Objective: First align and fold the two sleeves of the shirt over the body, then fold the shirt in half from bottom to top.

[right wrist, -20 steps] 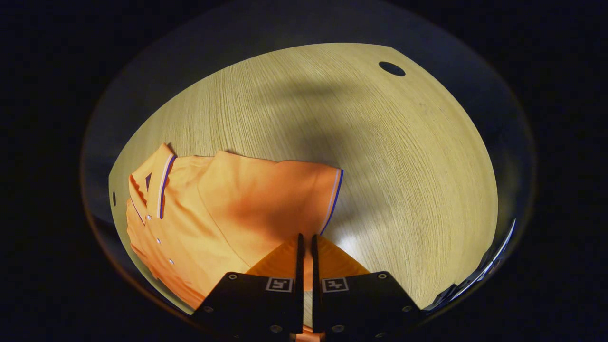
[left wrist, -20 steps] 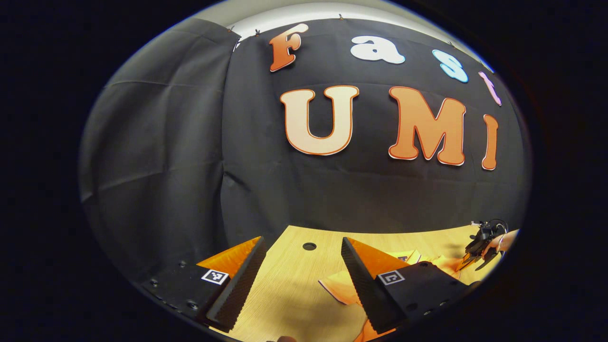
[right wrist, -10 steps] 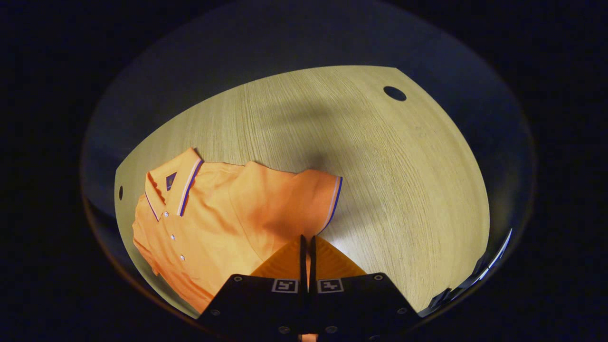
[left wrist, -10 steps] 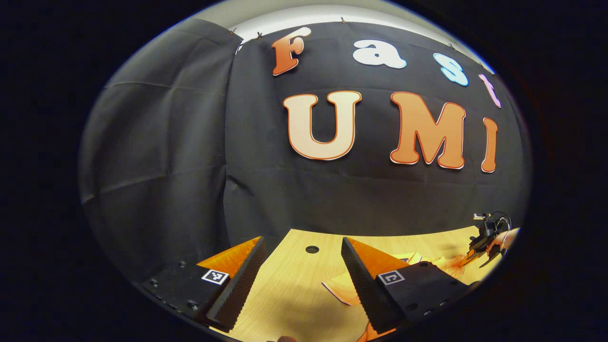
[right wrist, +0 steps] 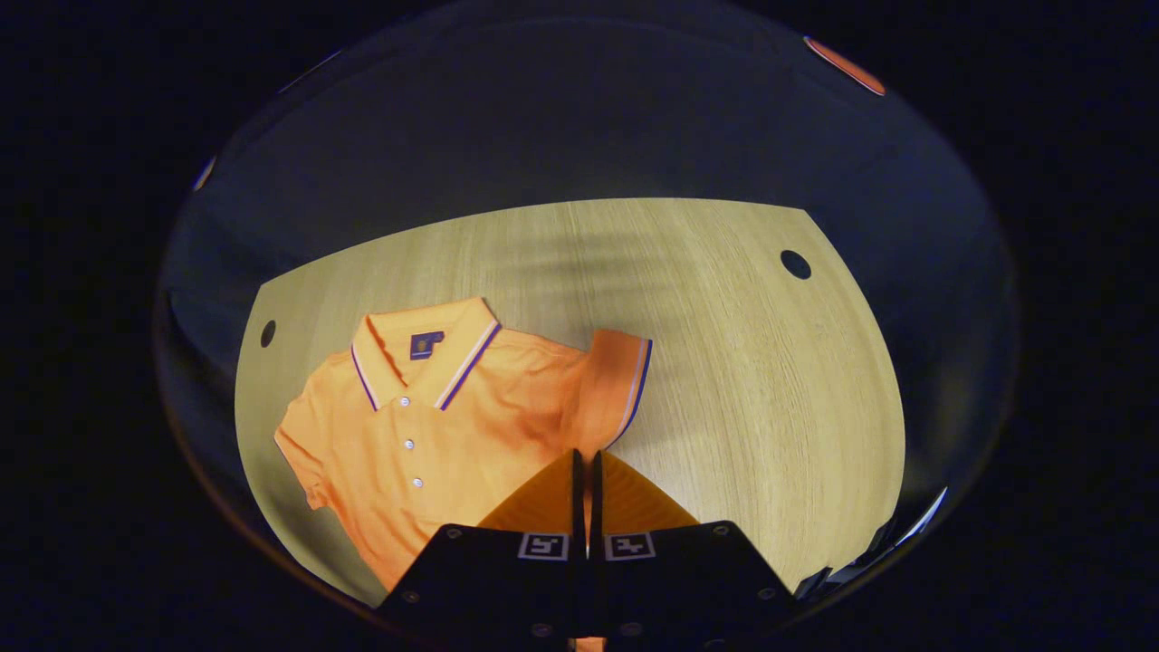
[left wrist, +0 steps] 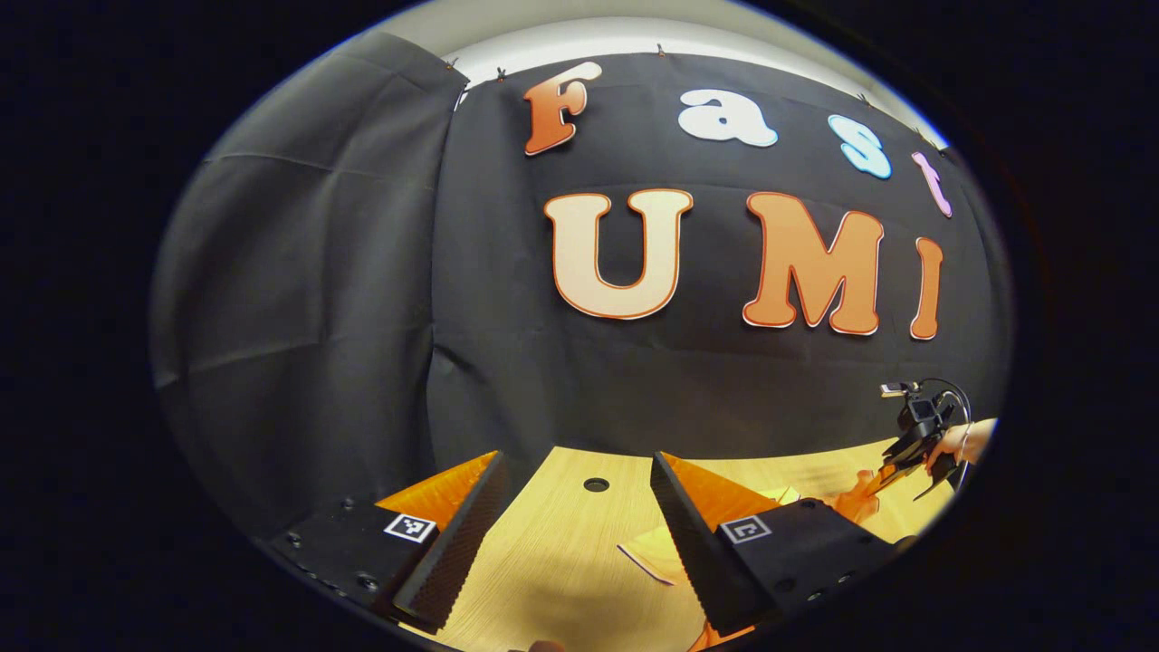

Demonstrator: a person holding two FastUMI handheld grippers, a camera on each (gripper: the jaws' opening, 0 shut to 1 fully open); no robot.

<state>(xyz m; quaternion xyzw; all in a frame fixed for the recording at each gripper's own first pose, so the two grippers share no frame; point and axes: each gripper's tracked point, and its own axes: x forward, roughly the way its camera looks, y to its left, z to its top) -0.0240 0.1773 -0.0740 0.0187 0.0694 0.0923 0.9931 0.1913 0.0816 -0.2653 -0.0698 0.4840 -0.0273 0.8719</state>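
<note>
An orange polo shirt [right wrist: 426, 435] with striped collar and cuffs lies front up on the wooden table [right wrist: 742, 380]. My right gripper [right wrist: 585, 455] is shut on its sleeve [right wrist: 623, 385], which rises from the shirt to the fingertips. In the left gripper view, that right gripper [left wrist: 910, 445], held by a hand [left wrist: 960, 442], lifts a fold of orange cloth [left wrist: 856, 498] above the table at far right. My left gripper [left wrist: 576, 464] hovers open over the table with nothing between its fingers; an edge of the shirt [left wrist: 654, 554] lies just past its right finger.
The table has round holes [right wrist: 796, 263] [right wrist: 268, 332] near its far corners, one of them a hole [left wrist: 596, 484] ahead of the left gripper. The black booth wall [left wrist: 362, 317] stands right behind the table's far edge.
My right gripper has risen and pulled back with the sleeve; the shirt now looks smaller, with collar and buttons in view. The left gripper has tilted slightly and stays open.
</note>
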